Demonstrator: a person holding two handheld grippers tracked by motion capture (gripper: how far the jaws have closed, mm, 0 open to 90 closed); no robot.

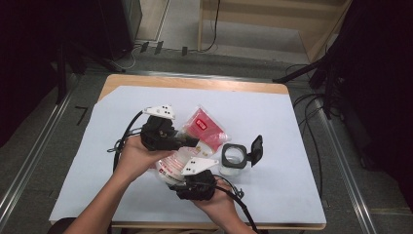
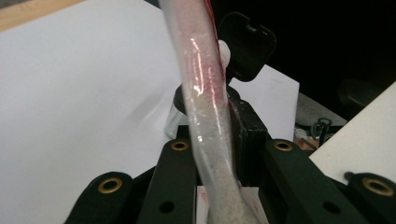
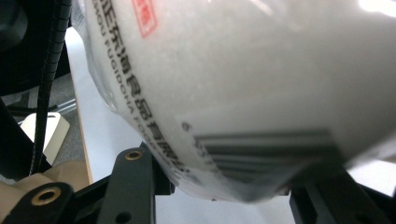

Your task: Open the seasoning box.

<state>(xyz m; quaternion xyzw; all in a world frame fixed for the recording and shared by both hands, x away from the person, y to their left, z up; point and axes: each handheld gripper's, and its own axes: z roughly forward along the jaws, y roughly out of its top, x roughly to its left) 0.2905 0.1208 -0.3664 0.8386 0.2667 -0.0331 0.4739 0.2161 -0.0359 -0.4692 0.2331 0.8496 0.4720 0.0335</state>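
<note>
Two hand-held grippers holding one clear plastic bag of white granules above the table.

High view: the left hand-held gripper (image 1: pixel 187 141) and right hand-held gripper (image 1: pixel 182 181) hold one bag (image 1: pixel 204 127) with a red label over the white-covered table (image 1: pixel 272 122); just beside it stands one round clear jar (image 1: pixel 233 158) with its black flip lid open. Left gripper view: its jaws pinch the bag (image 2: pixel 205 107) edge-on, a thin glossy strip, the jar (image 2: pixel 180 109) beyond. Right gripper view: its jaws clamp the bag's bulging, barcoded end (image 3: pixel 261 93).
</note>
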